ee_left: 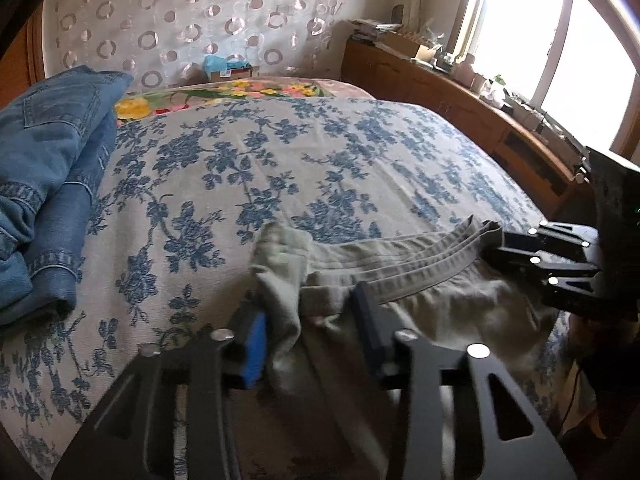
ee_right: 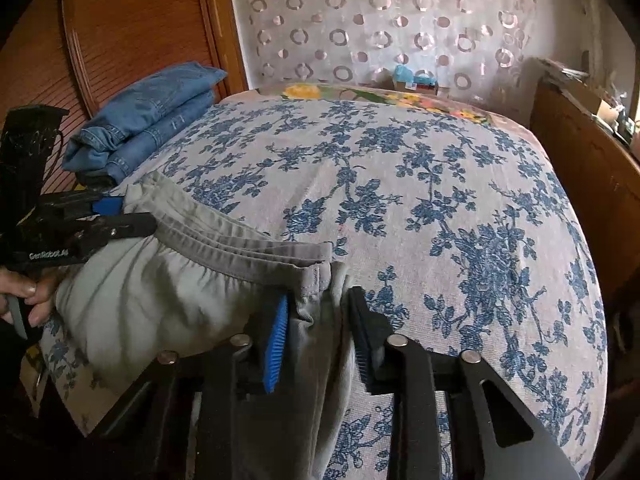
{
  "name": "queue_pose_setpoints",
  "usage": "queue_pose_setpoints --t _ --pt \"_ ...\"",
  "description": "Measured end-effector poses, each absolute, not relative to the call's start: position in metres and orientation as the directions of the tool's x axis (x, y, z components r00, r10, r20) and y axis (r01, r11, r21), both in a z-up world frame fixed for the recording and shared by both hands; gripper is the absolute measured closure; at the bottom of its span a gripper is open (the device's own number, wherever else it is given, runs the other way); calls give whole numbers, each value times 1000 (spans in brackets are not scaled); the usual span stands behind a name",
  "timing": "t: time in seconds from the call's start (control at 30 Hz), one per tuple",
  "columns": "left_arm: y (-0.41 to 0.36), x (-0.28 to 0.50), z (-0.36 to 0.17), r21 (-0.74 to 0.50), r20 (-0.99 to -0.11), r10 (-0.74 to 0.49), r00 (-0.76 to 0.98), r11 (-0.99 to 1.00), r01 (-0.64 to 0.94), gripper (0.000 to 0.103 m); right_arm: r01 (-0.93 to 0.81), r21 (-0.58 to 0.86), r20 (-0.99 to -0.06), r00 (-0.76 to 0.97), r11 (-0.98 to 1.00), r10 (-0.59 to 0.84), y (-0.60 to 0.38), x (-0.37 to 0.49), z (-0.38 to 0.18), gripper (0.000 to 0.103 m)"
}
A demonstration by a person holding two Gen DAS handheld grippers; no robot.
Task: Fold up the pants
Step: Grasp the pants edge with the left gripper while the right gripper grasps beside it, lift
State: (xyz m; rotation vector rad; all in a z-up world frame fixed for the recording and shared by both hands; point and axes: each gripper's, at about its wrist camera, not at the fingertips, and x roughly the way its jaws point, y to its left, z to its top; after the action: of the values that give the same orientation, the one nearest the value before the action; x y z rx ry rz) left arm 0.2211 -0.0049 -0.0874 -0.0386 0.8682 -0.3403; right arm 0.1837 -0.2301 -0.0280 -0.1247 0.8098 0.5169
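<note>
Grey-green pants (ee_left: 400,280) with an elastic waistband lie at the near edge of the bed; they also show in the right wrist view (ee_right: 180,280). My left gripper (ee_left: 316,320) straddles one end of the waistband, jaws apart with cloth between the blue pads. In the right wrist view the left gripper (ee_right: 120,216) looks closed on the waistband end. My right gripper (ee_right: 320,328) straddles the other waistband end, jaws apart with cloth between. In the left wrist view the right gripper (ee_left: 496,244) touches the waistband end.
A floral blue-and-white bedspread (ee_left: 300,160) covers the bed. Folded blue jeans (ee_left: 52,184) lie at the far left, also in the right wrist view (ee_right: 152,120). A wooden cabinet (ee_left: 480,120) with clutter runs along the right, under a bright window. A curtain hangs behind.
</note>
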Motion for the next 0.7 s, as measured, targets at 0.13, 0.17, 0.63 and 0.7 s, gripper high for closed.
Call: queue_pose_setpoints --t 0.13,0.17,0.63,0.7 --pt "-9 218 -84 -169 -733 -312 605 944 282 83 -501 129 -713 553 856 431 -234 186 -29 87" --pt "-11 217 -82 -161 -731 -308 609 945 284 84 -501 130 -712 553 856 432 -235 186 -28 88" --pt "-7 191 -38 -146 -645 -316 696 945 294 85 -527 125 -607 630 841 485 -233 164 11 89" --pt "-4 188 -31 -142 -629 -315 711 946 293 85 -532 125 -588 640 838 494 -232 161 17 89"
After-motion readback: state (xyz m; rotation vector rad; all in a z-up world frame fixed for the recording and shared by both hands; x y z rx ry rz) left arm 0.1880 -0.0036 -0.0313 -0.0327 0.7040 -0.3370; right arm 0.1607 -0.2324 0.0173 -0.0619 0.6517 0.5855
